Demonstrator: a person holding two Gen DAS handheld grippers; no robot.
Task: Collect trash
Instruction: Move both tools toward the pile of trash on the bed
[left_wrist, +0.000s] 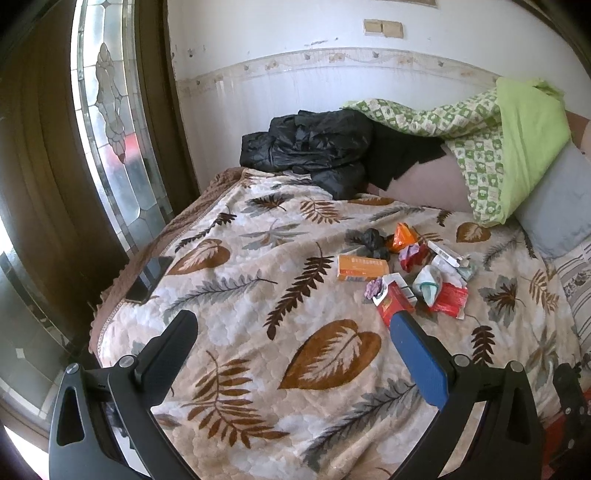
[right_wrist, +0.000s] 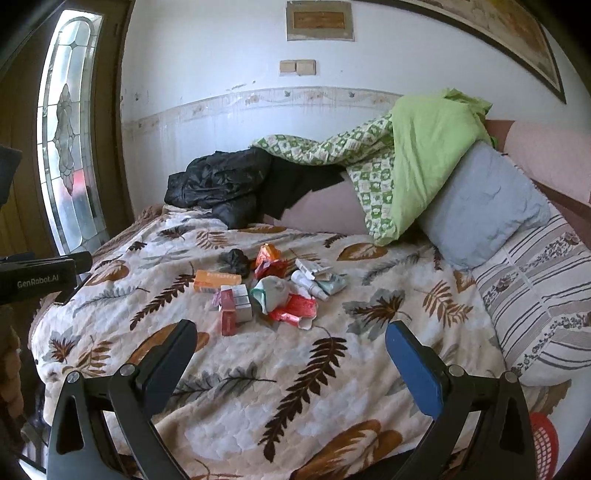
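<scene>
Approach step, nothing collected: trash pile mid-bed on leaf blanket; left gripper and right gripper both spread wide, empty, hovering short; next, reach forward and clamp one piece.

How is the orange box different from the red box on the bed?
The orange box lies flat and looks closed; the red box is torn open at one end, with a purple wrapper beside it. The orange box sits at the pile's left edge; the red box lies nearest the grippers. Both are small cartons on the leaf-patterned blanket.
</scene>
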